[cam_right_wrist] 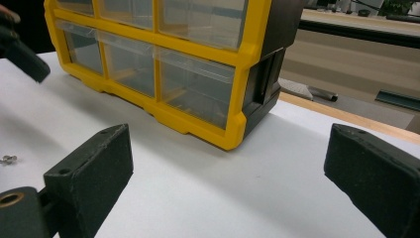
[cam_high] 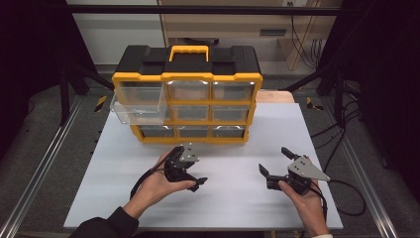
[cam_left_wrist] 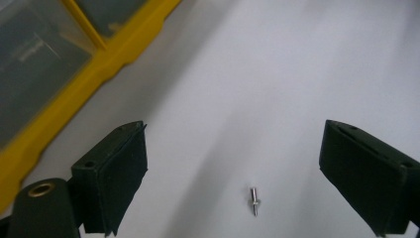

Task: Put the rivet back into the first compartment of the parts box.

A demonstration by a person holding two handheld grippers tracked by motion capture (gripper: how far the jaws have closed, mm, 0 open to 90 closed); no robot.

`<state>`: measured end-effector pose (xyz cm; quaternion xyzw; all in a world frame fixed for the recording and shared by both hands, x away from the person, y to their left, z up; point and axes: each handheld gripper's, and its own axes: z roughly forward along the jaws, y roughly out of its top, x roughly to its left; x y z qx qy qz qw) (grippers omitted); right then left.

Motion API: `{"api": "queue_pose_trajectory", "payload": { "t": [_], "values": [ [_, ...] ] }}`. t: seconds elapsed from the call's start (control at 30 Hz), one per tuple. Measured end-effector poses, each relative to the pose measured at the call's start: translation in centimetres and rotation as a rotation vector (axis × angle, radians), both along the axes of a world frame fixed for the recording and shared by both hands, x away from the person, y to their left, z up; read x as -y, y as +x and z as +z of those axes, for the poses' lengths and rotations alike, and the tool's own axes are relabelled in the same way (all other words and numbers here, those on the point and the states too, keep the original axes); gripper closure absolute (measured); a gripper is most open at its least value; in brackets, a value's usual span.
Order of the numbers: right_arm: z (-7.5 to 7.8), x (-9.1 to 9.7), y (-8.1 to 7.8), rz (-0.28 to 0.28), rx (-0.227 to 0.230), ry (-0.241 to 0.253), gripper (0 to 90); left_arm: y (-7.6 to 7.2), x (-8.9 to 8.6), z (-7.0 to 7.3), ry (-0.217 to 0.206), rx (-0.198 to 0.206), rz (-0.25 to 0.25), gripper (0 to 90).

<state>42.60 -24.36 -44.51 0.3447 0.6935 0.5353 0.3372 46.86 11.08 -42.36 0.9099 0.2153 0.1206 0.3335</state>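
A small metal screw [cam_left_wrist: 254, 201] lies on the white table [cam_high: 233, 198], between the wide-apart jaws of my left gripper [cam_left_wrist: 234, 144]. In the high view the left gripper [cam_high: 189, 166] hovers low just in front of the organizer, open and holding nothing. My right gripper [cam_high: 275, 161] is open and empty too, near the table's right front, with its jaws pointing toward the organizer. In the right gripper view the gripper [cam_right_wrist: 230, 144] faces the organizer's lower right corner, and the screw [cam_right_wrist: 7, 159] shows at the far left edge.
A yellow and black organizer [cam_high: 187, 99] with clear drawers stands at the back of the table. Its top left drawer [cam_high: 137, 108] is pulled out, sticking forward and left. Its yellow frame [cam_left_wrist: 59, 109] lies close to the left gripper. Cables trail off the table's right side.
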Motion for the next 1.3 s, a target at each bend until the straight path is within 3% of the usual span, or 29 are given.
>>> {"api": "queue_pose_trajectory", "payload": {
  "t": [0.1,0.17,0.5,0.7,1.0,1.3],
  "values": [
    [0.0,0.0,0.0,0.002,0.003,0.003,5.0,0.0,-0.2,-1.1,0.029,-0.025,0.005,12.3],
    [0.0,0.0,0.0,0.001,0.002,0.004,5.0,-0.1,-0.2,-1.8,0.024,-0.040,0.011,12.5],
    [0.1,0.1,-0.1,-0.001,0.001,0.009,5.0,-0.4,-0.3,-2.7,0.061,-0.061,0.002,16.9],
    [0.1,0.1,0.0,0.000,0.001,0.007,5.0,-0.3,-0.1,-3.1,0.081,-0.079,0.001,26.5],
    [0.1,0.1,0.0,0.001,0.006,0.011,5.0,-0.1,0.2,-3.0,0.106,-0.125,-0.008,51.5],
    [0.1,0.0,0.0,0.000,0.005,0.011,5.0,-0.1,0.3,-3.2,0.130,-0.151,-0.006,61.6]
  ]
}}
